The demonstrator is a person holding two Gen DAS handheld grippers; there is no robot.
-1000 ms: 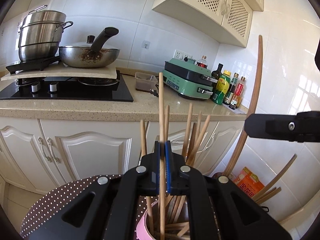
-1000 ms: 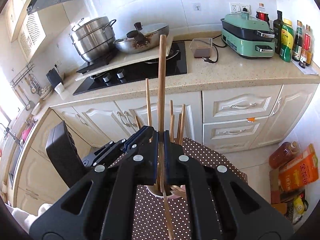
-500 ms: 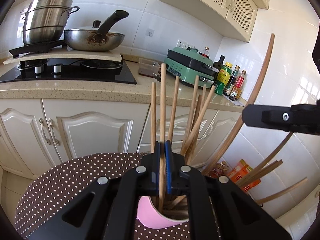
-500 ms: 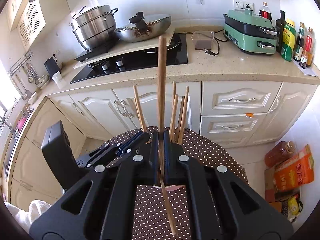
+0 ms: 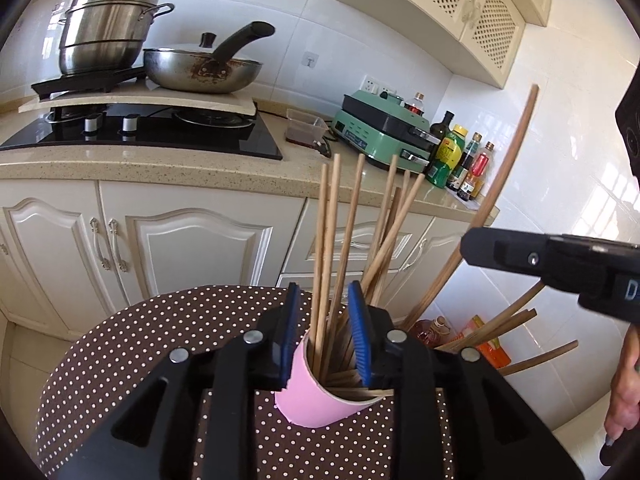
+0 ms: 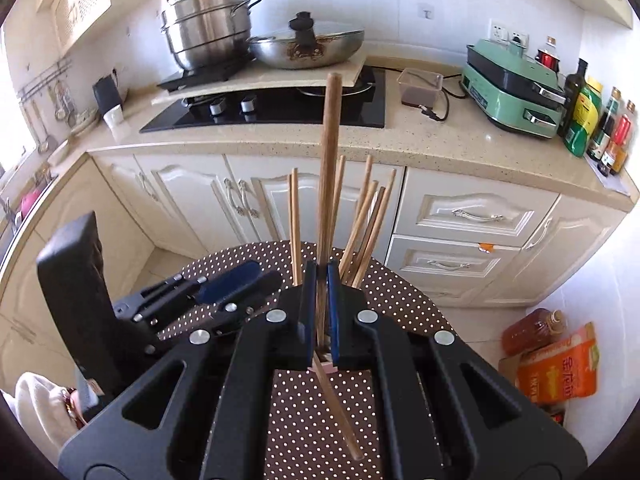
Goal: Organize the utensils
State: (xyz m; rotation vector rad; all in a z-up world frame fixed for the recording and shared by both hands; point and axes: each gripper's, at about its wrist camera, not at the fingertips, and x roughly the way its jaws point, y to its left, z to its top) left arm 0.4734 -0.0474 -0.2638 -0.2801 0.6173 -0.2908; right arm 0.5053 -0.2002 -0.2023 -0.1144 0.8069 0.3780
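A pink cup [image 5: 320,396] full of wooden chopsticks [image 5: 348,232] stands on the brown polka-dot table [image 5: 140,344]. My left gripper [image 5: 324,288] hangs just above the cup, its jaws opening. Two of the chopsticks rise between its blue pads [image 5: 290,332], and neither pad presses on them. My right gripper [image 6: 321,268] is shut on a longer, thicker wooden stick [image 6: 330,160], which it holds upright over the cup's chopsticks [image 6: 360,220]. That right gripper [image 5: 476,246] and its long stick [image 5: 508,176] also show at the right of the left wrist view. The left gripper [image 6: 260,276] lies left of the right one.
Behind the table runs a kitchen counter [image 6: 440,148] with a black hob [image 6: 280,112], a wok [image 6: 308,48], a steel steamer pot [image 6: 208,28], a green appliance [image 6: 516,84] and bottles [image 6: 592,120]. An orange bag [image 6: 560,368] lies on the floor. A person's hand [image 5: 624,392] is at the right edge.
The left jaws have parted and let go of the chopstick, which now stands in the cup. Both grippers have come closer over the cup. The right grip on the long stick is unchanged.
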